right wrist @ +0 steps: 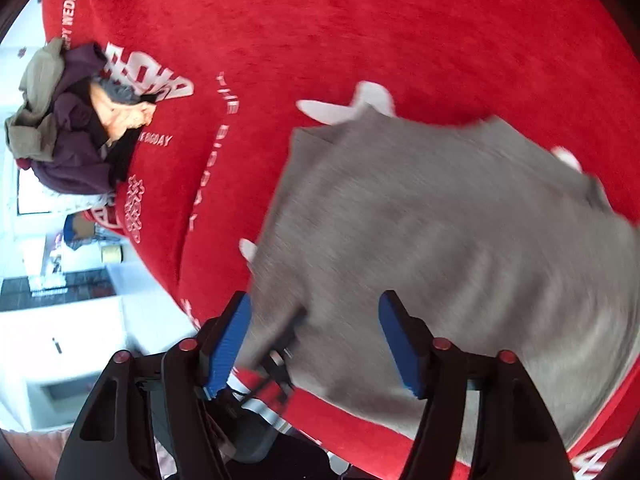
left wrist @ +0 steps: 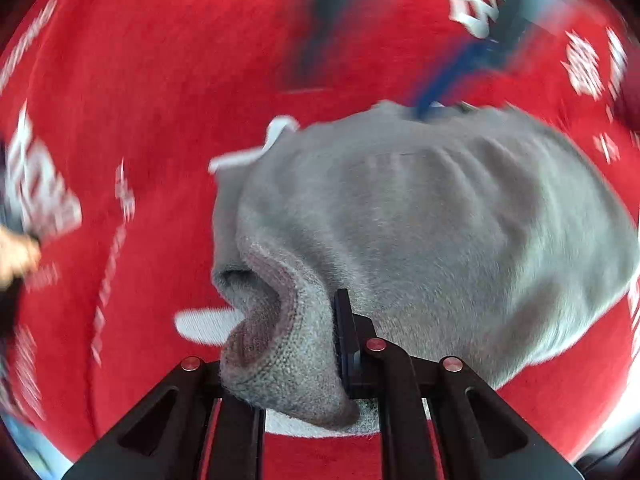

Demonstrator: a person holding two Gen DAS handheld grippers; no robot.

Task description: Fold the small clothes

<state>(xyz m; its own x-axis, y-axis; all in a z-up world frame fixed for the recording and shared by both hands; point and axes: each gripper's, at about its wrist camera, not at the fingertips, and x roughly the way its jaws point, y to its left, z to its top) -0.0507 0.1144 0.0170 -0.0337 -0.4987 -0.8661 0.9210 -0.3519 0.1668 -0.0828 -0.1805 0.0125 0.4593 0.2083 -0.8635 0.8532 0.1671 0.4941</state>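
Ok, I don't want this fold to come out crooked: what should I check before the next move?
1. Left gripper clamped on the grey garment's ribbed cuff: ok.
2. Right gripper open, pads off the cloth: ok.
3. Grey garment lying flat: not ok, it is bunched and lifted.
4. Red cloth beyond the garment bare: ok.
5. Clothes pile apart from the garment: ok.
6. Far edges aligned: cannot tell, blurred.

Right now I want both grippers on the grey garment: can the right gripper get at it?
Probably yes. The right gripper is open, with the grey garment lying right beyond its fingertips on the red cloth, and nothing in between.
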